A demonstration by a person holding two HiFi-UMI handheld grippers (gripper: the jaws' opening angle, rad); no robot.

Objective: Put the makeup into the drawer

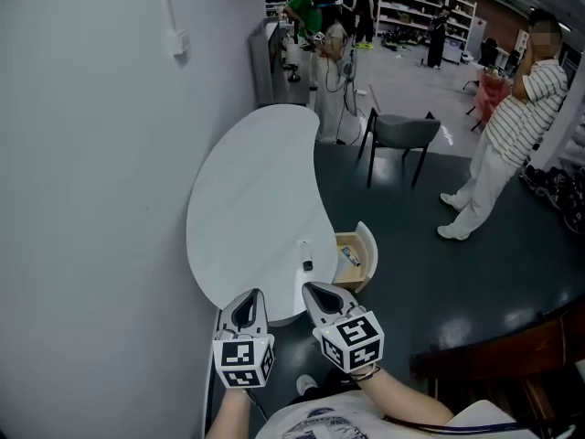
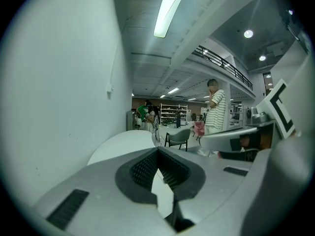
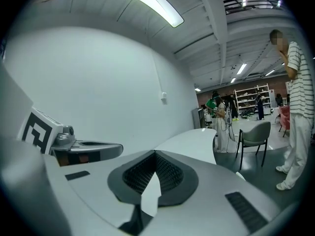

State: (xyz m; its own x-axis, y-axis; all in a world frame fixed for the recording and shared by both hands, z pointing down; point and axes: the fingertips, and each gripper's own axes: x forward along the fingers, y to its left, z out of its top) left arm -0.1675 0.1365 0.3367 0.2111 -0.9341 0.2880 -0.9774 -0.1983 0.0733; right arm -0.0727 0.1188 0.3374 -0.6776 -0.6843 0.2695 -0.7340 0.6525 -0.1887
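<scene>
**Both jaws closed and empty, makeup tube on the table**

The left gripper [image 1: 248, 305] and right gripper [image 1: 316, 294] sit side by side low in the head view. Each gripper view shows its jaws pressed together with nothing between them. Just beyond them a curved white table [image 1: 256, 190] stands against the wall. A slim white makeup tube [image 1: 306, 256] with a dark end lies near the table's right edge, just beside the open drawer [image 1: 368, 248], where a small pale item [image 1: 348, 257] lies inside
</scene>
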